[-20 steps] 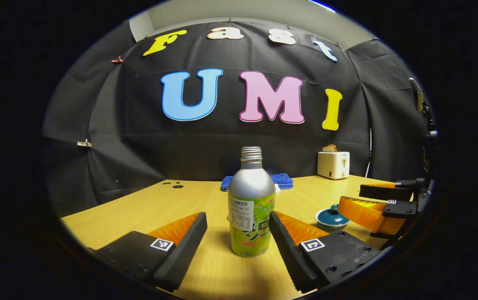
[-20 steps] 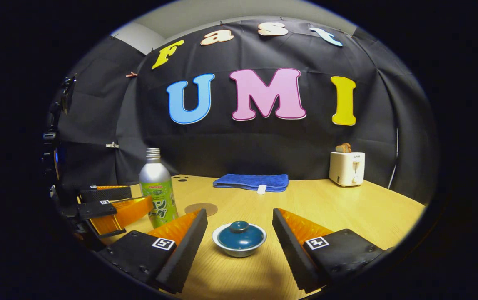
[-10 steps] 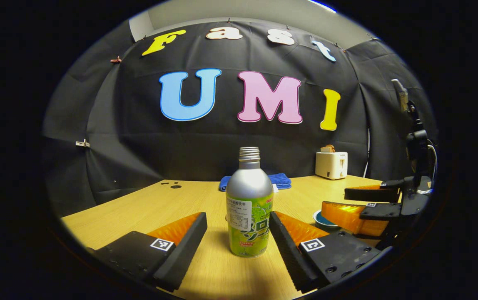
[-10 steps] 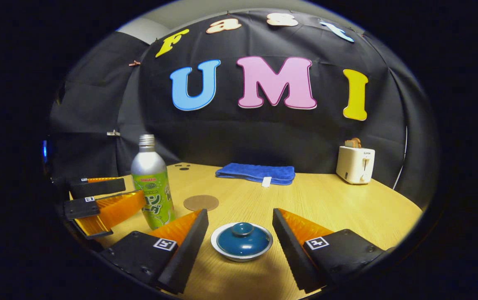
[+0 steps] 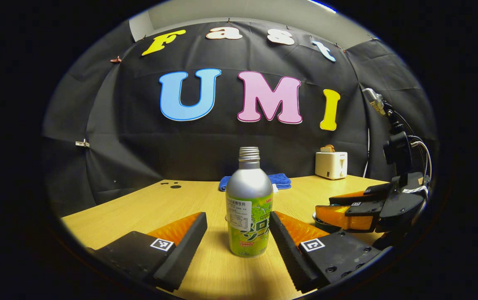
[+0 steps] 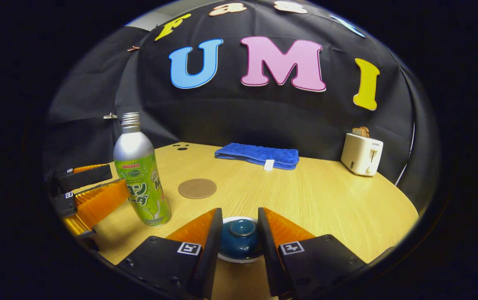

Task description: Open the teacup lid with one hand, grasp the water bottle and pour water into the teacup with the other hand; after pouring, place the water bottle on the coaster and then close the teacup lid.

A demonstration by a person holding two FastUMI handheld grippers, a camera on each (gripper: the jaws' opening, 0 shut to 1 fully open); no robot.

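My right gripper [image 6: 240,233], lower centre, narrowed around teacup lid [image 6: 240,238], contact unclear. My left gripper [image 5: 237,233] open astride bottle [image 5: 250,208], frame centre. Lid on; pouring, coaster [image 6: 197,188] placement, closing remain.

A light wooden table [image 6: 326,200] carries a folded blue towel [image 6: 257,155] near its far edge, lying flat against the foot of the black cloth wall, with a small white tag at its front edge. Well to the right of the towel stands a white toaster [image 6: 362,154] with a slice of toast poking out of its top; a cable runs up the wall behind it. Near the far left edge, a few small dark spots [image 6: 180,146] mark the tabletop.
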